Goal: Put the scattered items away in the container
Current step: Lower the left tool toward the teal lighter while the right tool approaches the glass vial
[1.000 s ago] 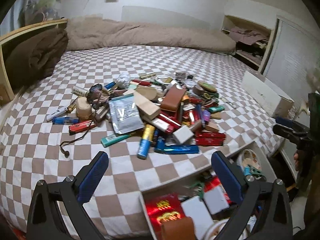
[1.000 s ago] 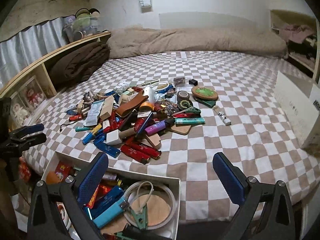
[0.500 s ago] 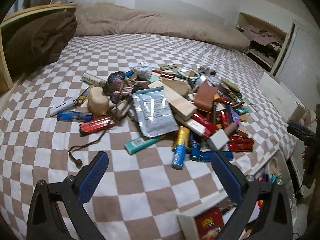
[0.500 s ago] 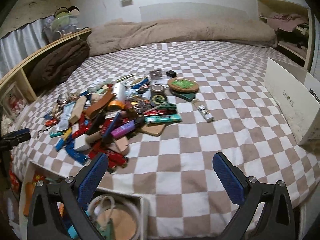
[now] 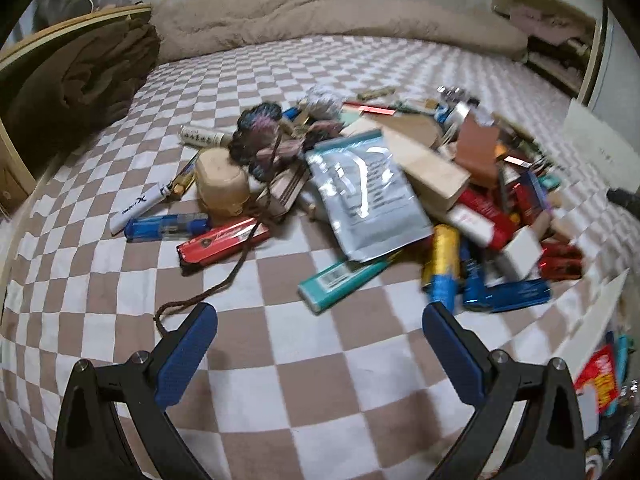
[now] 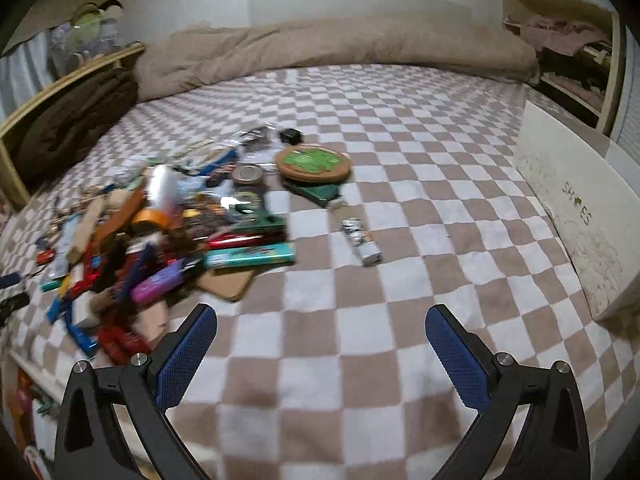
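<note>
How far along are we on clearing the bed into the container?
Early. Done: some items already lie in the container at the bed's edge. In hand: nothing; the left gripper and right gripper are both open and empty over the checkered bedspread. Left: the big pile, plus outliers like the round cork coaster.

Ahead of me: checkered bedspread, beige duvet bunched at far edge, brown blanket left, shoe box right.
</note>
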Motion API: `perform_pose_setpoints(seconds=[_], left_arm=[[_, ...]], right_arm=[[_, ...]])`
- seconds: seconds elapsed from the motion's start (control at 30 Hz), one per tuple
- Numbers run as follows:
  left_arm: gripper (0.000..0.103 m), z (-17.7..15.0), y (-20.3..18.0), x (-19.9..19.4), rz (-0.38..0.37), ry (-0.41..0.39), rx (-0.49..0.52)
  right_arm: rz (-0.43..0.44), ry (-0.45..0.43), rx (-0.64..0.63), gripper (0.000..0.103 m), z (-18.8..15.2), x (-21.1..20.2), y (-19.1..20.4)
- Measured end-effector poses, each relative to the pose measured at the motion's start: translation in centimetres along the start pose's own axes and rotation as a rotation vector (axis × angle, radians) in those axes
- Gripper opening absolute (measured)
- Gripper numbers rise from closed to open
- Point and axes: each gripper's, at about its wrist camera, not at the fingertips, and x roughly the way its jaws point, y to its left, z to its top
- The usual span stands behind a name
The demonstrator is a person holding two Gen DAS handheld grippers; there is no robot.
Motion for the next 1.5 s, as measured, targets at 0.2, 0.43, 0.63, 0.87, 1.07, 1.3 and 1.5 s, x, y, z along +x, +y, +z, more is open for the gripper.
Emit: perform_pose_setpoints(seconds=[0.2, 0.43, 0.63, 0.87, 1.07, 1.3, 1.5], left_arm=[[0.103, 0.9, 1.2, 2.2, 0.04, 0.068, -0.008], [0.103, 1.3, 0.9, 4.4, 0.069, 0.1, 0.037], [0.103, 1.5, 2.3, 4.1, 0.137, 0.051, -0.005], [0.103, 1.2, 4.8, 3.9, 0.169, 0.037, -0.075], [0.103, 0.9, 3.8, 2.8, 0.137, 0.021, -0.034], [0.103, 2.1, 1.2, 3.6, -0.017, 0.081, -0.012], [0.103, 3.5, -0.7, 5.1, -0.044, 0.138, -0.026]], right_arm=[[-0.095, 0.03, -0.063, 0.103, 0.9, 3.7, -0.2], [-0.044, 0.044, -0.106, 0.103, 0.9, 5.7, 2.2], [-0.043, 0.043, -0.256, 0.103, 0.8, 5.7, 6.0], [0.039, 0.053, -0.224, 0.103, 1.7, 5.4, 7.4], [0.024, 0.06, -0.166, 0.103, 2.5, 6.1, 7.6], [-0.002, 0.091, -0.097, 0.103, 2.1, 7.1, 5.6], [0.048, 0.085, 0.048, 0.103, 1.4, 6.8, 2.6]])
